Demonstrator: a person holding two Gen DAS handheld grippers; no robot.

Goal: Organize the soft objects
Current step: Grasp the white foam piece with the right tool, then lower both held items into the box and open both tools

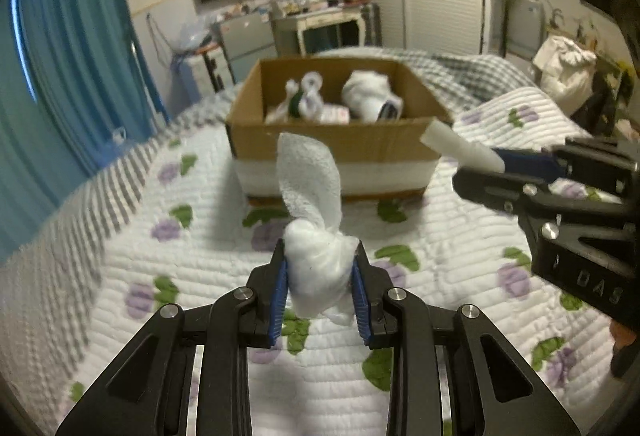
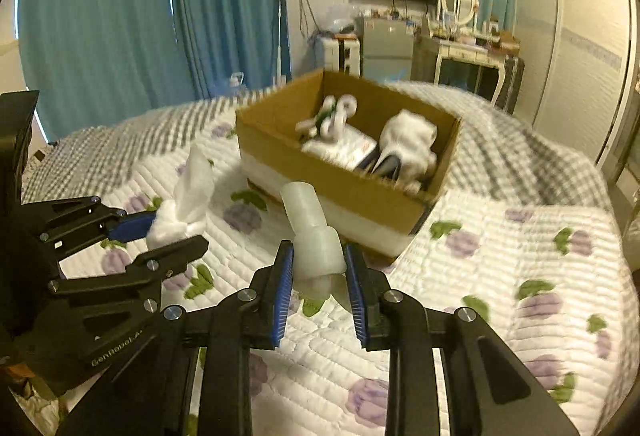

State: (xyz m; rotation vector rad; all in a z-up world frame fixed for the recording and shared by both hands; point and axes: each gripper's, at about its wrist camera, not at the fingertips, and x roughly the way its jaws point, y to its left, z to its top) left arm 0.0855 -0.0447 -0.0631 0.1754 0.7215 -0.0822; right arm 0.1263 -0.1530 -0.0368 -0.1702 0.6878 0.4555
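Note:
My left gripper point(image 1: 320, 256) is shut on a white knotted cloth bundle point(image 1: 316, 264), whose loose tail stands up in front of the cardboard box point(image 1: 332, 140). It shows at the left of the right wrist view point(image 2: 180, 220). My right gripper point(image 2: 318, 256) is shut on a pale translucent soft tube-shaped piece point(image 2: 312, 232), held above the quilt near the box point(image 2: 332, 184). That piece shows at the right of the left wrist view point(image 1: 460, 148). The box holds several white soft items point(image 1: 372, 96).
The box stands on a bed with a white quilt printed with purple flowers point(image 1: 160, 256) and a grey checked blanket point(image 1: 472, 72) behind. Teal curtains point(image 1: 72, 56) hang left. A dresser with mirror point(image 1: 312, 16) and wardrobe stand beyond.

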